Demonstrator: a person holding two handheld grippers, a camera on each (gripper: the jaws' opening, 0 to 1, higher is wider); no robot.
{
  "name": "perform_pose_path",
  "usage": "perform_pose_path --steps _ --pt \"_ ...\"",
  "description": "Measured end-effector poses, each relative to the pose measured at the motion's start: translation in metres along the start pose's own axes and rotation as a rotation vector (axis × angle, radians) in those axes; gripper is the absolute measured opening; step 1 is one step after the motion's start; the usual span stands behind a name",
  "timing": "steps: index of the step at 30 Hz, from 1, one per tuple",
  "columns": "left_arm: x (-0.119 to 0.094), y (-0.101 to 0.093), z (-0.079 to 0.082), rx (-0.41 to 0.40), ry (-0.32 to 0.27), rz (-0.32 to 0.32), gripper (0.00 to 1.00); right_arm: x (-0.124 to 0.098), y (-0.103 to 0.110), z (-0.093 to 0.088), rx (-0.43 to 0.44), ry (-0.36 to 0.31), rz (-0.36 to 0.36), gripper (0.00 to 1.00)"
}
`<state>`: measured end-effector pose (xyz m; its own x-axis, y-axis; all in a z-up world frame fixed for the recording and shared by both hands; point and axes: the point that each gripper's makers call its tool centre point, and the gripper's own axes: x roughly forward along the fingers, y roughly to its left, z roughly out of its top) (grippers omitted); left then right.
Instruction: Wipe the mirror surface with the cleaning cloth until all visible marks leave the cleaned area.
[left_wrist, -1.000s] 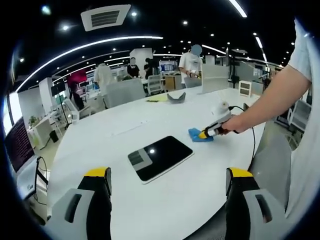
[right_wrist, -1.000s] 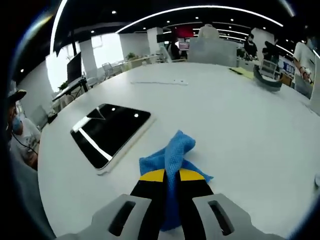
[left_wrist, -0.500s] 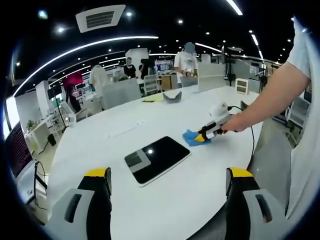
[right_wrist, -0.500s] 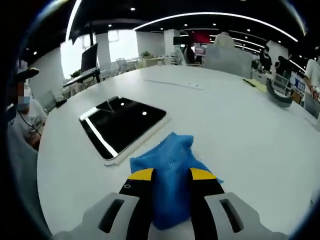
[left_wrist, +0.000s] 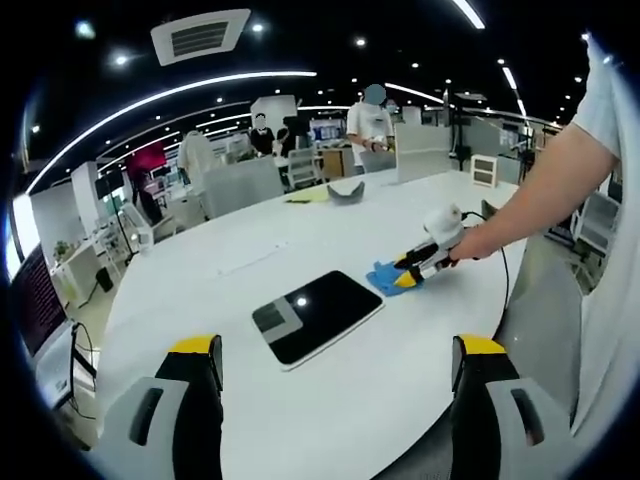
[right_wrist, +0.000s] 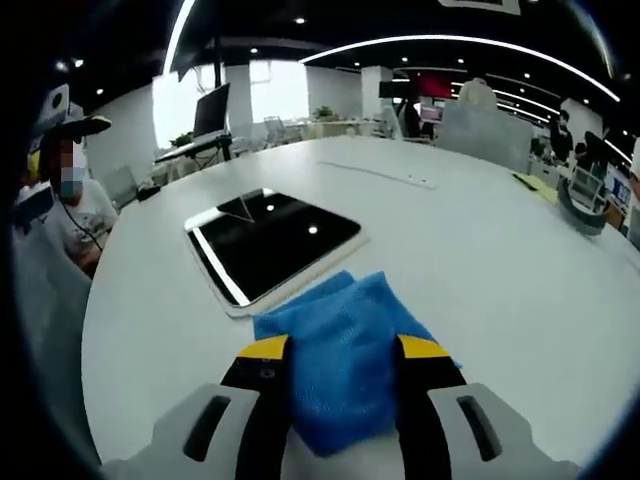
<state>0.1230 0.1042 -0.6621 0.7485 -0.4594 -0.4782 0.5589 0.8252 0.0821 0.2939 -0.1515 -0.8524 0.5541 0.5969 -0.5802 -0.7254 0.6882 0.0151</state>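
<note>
1. We count one mirror (right_wrist: 272, 243): a dark, flat, rectangular slab with a pale rim, lying on the white counter (right_wrist: 480, 260). Ceiling lights reflect in it as small bright spots. In the left gripper view the mirror (left_wrist: 317, 315) lies ahead of that view's own fingers, between them and well apart from both.

2. We count one cloth (right_wrist: 342, 352), blue and rumpled. It lies on the counter with its far edge just beside the mirror's near corner; whether the two touch we cannot tell.

3. The right gripper (right_wrist: 342, 350) has its two yellow-tipped fingers (right_wrist: 262, 352) set on either side of the cloth, with the cloth bunched between them. They look closed around it, grasping it.

4. In the left gripper view the right gripper (left_wrist: 408, 279) comes in from the right, held by a person's hand (left_wrist: 468, 246), tip down on the cloth (left_wrist: 384, 276) beside the mirror's right end.

5. The left gripper (left_wrist: 333, 346) has its two fingers (left_wrist: 196, 348) spread wide and released, with nothing between them, above the counter's near edge.

6. Farther out we see one dark curved object (left_wrist: 348, 190) on the far counter and several people standing behind it.
</note>
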Motion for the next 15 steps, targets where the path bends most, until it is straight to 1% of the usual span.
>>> perform_pose_path --steps 2,4,5,7,9,10,11,13,15 --pt "0.000 0.000 0.001 0.008 -0.002 0.001 0.96 0.000 0.001 0.002 -0.001 0.020 -0.003 0.37" --pt "0.001 0.001 0.003 0.000 -0.009 -0.003 0.96 0.000 0.000 0.002 0.008 0.044 -0.010 0.37" --pt "0.001 0.002 0.004 -0.001 -0.011 -0.003 0.96 0.000 0.001 0.003 0.007 0.045 -0.011 0.38" --pt "0.001 0.004 0.006 -0.007 -0.019 -0.006 0.96 -0.005 0.005 0.010 0.010 0.029 -0.007 0.40" --pt "0.002 0.005 0.008 -0.016 -0.024 -0.017 0.96 -0.011 0.013 0.028 0.042 -0.027 0.009 0.44" --pt "0.001 0.007 0.010 -0.014 -0.028 -0.020 0.96 -0.016 0.017 0.042 0.034 -0.064 0.010 0.45" --pt "0.001 0.008 0.011 -0.013 -0.031 -0.023 0.96 -0.021 0.022 0.051 0.023 -0.081 0.019 0.45" --pt "0.001 0.013 0.013 -0.023 -0.039 -0.033 0.96 -0.033 0.042 0.073 -0.010 -0.108 0.051 0.45" --pt "0.000 0.019 0.014 -0.029 -0.046 -0.040 0.96 -0.041 0.057 0.085 -0.027 -0.115 0.079 0.46"
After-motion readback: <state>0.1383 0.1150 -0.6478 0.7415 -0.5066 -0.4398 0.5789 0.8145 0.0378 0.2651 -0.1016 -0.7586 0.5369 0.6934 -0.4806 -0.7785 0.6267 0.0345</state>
